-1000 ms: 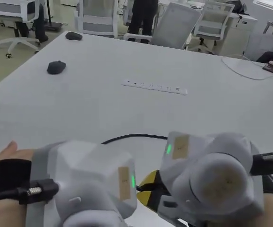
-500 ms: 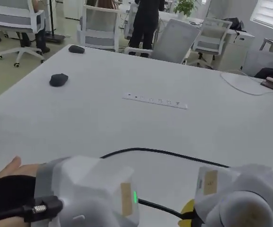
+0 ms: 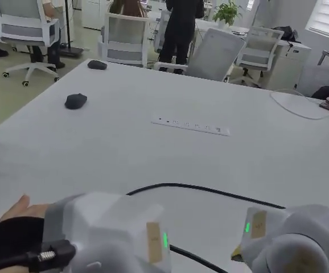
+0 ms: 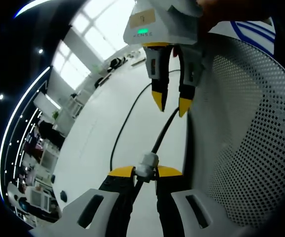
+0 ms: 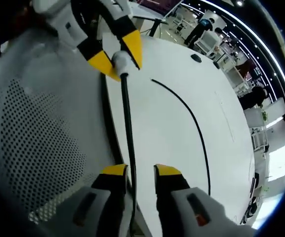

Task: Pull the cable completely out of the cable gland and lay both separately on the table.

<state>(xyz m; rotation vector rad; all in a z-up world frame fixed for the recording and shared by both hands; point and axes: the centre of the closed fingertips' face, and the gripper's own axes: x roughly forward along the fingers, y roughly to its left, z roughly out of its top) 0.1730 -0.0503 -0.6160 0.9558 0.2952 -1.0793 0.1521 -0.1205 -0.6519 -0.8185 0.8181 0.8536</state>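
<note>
Head view: left gripper (image 3: 107, 242) and right gripper (image 3: 292, 244) cut off by bottom edge; jaw tips concealed under housings. Cable (image 3: 210, 190) lost behind both housings. Power strip (image 3: 190, 126) markings too small to be read. Standing person (image 3: 181, 28) cut off by top edge. Left gripper view: cable gland (image 4: 146, 165) partly covered by jaws.

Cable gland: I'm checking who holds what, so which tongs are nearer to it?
Left. The left tongs clamp the cable gland between their tips; the right tongs sit farther along the cable, apart from it.
</note>
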